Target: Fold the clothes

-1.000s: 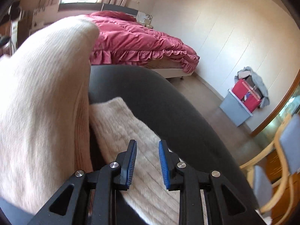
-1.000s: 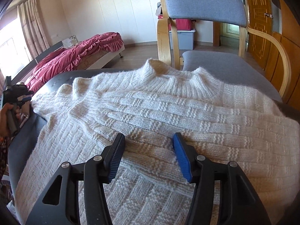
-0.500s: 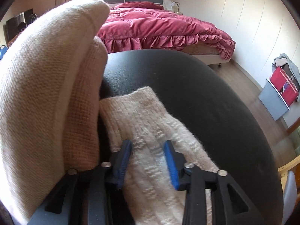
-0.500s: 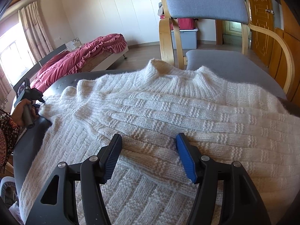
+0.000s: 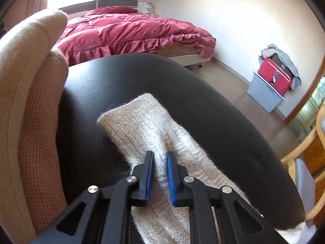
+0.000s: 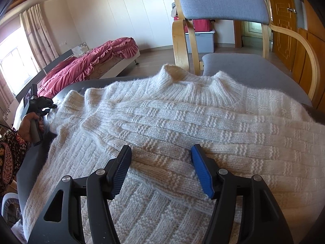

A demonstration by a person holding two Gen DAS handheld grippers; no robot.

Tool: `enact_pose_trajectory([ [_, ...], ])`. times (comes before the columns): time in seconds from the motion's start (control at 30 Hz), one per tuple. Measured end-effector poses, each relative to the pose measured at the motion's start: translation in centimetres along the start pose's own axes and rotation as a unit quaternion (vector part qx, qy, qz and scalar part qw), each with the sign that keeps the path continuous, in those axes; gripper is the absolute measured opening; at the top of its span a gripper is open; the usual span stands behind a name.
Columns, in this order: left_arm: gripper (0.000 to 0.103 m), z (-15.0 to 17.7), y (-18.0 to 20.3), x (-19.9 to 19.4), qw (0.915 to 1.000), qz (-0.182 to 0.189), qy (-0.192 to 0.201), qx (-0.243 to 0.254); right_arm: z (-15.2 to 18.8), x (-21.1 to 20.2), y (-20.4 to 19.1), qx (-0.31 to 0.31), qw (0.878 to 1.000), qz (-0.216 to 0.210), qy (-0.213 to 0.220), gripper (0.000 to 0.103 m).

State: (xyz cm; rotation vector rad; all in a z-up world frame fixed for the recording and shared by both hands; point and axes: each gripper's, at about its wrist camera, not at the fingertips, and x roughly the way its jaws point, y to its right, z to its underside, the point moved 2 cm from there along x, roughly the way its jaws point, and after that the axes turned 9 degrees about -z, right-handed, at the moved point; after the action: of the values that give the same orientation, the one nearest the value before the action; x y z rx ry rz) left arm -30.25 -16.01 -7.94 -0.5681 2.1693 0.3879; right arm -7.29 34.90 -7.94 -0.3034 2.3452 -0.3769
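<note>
Pinching the cream knitted sweater's ribbed sleeve, the left gripper's fingers are closing for a fold. The right gripper's fingers are hovering apart over the sweater, flat on a black padded desk.

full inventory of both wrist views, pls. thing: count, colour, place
sweater: 1, cream knit, spread on the black surface
sleeve cuff: 1, cream, flat on the black surface, pinched
black surface: 1, under the sweater
beige knitwear: 1 pile, left edge of the left view
bed: 1, red ruffled cover, by the window
chair: 1, grey pads, wood frame, behind the sweater
grey bin: 1, red bag on top, by the wall
door: 1, wood, far right
left gripper: 1, black with blue pads, closing on the cuff
right gripper: 1, open over the sweater
hand: 1, patterned sleeve, holding the left gripper
</note>
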Motion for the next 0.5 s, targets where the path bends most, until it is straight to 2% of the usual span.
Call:
enact_pose_trajectory([
  [0.03, 0.009, -0.1, -0.1, 0.0, 1.0000, 0.009, -0.002, -0.003, 0.0, 0.0, 0.0, 0.000, 1.000, 0.000, 0.000, 0.064],
  [0.13, 0.008, -0.2, -1.2, -0.4, 0.9967, 0.060, -0.009, -0.054, 0.0, 0.0, 0.1, 0.002, 1.000, -0.003, 0.001, 0.064],
  [0.2, 0.008, -0.3, -1.6, -1.8, 0.9929, 0.087, 0.010, -0.080, 0.0, 0.0, 0.0, 0.004, 1.000, -0.007, 0.004, 0.064],
  [0.33, 0.007, 0.1, 0.5, -7.8, 0.9857, 0.136, 0.094, -0.033, 0.0, -0.1, 0.3, 0.014, 1.000, -0.017, 0.009, 0.064],
  [0.43, 0.007, 1.4, 2.9, -13.0, 0.9731, 0.173, 0.152, 0.009, -0.1, -0.2, 0.6, 0.023, 0.999, -0.026, 0.013, 0.064],
  [0.5, 0.007, 3.3, 5.3, -16.8, 0.9612, 0.200, 0.185, 0.044, -0.1, -0.3, 0.9, 0.031, 0.999, -0.033, 0.017, 0.064],
])
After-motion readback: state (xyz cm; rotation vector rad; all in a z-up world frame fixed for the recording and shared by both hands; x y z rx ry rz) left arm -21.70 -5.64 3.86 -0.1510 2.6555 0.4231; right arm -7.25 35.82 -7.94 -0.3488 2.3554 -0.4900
